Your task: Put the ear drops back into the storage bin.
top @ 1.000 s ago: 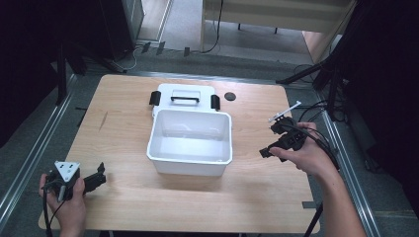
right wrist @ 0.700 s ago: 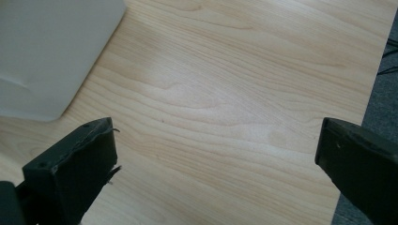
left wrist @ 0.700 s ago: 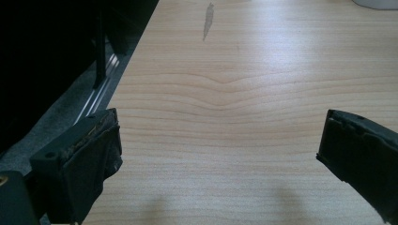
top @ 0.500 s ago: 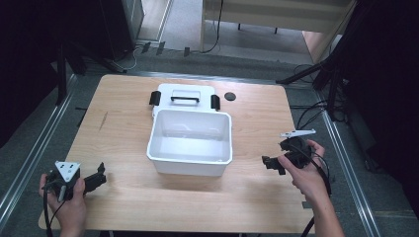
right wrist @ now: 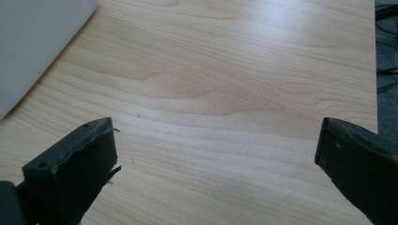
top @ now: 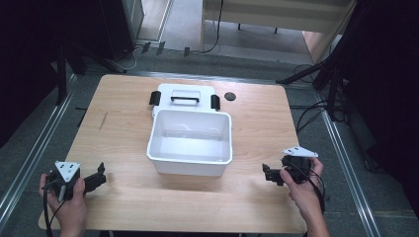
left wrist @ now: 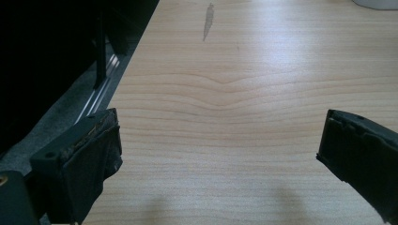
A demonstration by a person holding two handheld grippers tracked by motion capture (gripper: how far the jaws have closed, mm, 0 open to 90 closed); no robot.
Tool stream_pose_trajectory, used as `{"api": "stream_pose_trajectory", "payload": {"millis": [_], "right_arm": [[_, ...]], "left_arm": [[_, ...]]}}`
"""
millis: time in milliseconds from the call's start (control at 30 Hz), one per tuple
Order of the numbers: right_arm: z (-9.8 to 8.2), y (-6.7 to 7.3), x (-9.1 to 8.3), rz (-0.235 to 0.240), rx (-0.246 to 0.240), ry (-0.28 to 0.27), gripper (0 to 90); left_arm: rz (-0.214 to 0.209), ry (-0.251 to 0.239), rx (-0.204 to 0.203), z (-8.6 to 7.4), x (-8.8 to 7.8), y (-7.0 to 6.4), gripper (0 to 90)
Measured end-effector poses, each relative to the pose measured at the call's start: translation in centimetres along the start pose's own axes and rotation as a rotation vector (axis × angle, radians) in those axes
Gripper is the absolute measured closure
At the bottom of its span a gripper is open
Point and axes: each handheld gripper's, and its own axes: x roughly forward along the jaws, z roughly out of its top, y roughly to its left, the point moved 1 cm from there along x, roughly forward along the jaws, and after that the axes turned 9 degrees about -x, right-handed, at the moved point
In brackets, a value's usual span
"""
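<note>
A white open bin stands in the middle of the wooden table, and nothing shows inside it. Its white lid, with a black handle and black latches, lies flat just behind it. My left gripper rests low at the near left corner, pointing right toward the bin. Its jaws stand wide open over bare wood. My right gripper is at the near right, pointing left at the bin's side. Its jaws have just been opening and stand wide, with nothing between them.
A small black round disc lies on the table to the right of the lid. Metal rails and dark floor run along both sides of the table. Cables lie on the floor at the right.
My right hand has come down and toward the near edge, from beside the bin's right side to the near right of the table. The left hand has kept still.
</note>
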Motion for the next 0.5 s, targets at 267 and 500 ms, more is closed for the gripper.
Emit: {"api": "stream_pose_trajectory", "payload": {"millis": [267, 500], "right_arm": [[-3.0, -0.6, 0.1, -0.042, 0.057, -0.081, 0.0], [-6.5, -1.5, -0.2, -0.091, 0.140, -0.168, 0.0]], "left_arm": [[0.001, -0.001, 0.001, 0.0, 0.0, 0.0, 0.2], [0.004, 0.000, 0.002, 0.0, 0.0, -0.1, 0.2]]}}
